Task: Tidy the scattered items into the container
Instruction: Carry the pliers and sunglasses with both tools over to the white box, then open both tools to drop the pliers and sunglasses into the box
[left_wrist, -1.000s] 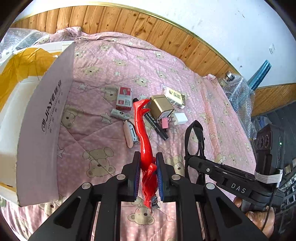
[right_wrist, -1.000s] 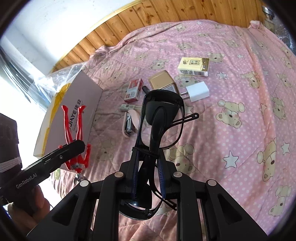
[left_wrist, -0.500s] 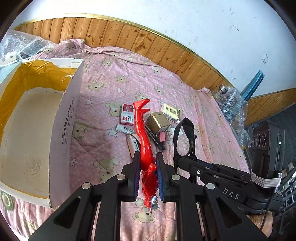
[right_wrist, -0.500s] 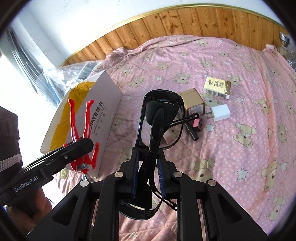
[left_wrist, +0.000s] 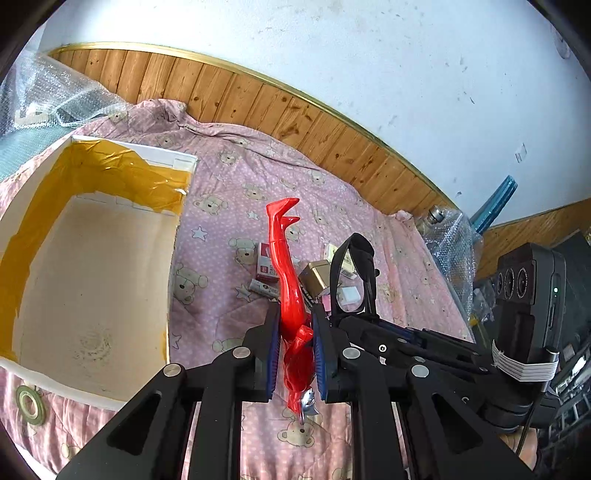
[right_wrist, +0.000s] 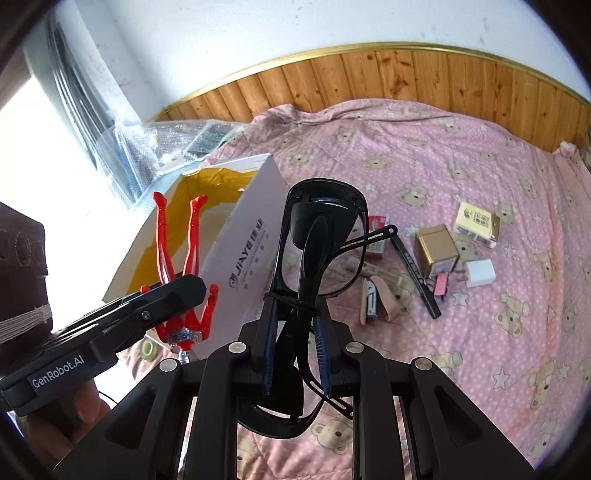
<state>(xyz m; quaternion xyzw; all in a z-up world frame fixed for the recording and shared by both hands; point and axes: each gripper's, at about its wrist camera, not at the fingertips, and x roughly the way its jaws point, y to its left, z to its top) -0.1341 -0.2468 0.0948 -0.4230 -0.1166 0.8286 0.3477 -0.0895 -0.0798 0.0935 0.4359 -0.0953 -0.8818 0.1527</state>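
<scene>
1. Pink bear-print bed, wood-panelled wall behind; it carries everything. I log it as the working surface.
2. Container: white cardboard box with yellow tape lining, open top, at the bed's left edge. Its floor is bare as far as I can see.
3. Left hand-held gripper: clenched on a red figurine, held by the torso, legs pointing forward. In the right wrist view it hangs head-down in front of the box's printed side wall.
4. Right hand-held gripper: clenched on black glasses, one temple arm sticking out to the side.
5. Change over the last second: both grippers have risen from the clutter and swung toward the box. In the left view the box interior, first hidden behind its side wall, now opens fully; the figurine has come beside the box's near right wall but is not yet over the opening.
6. Meaning, in my judgement: both picks are done and transport is under way; release over the opening comes next, left item first.
7. Remaining near the bed's middle: gold box, white charger, black marker, small carton, nail clipper, red-and-white packet.
</scene>
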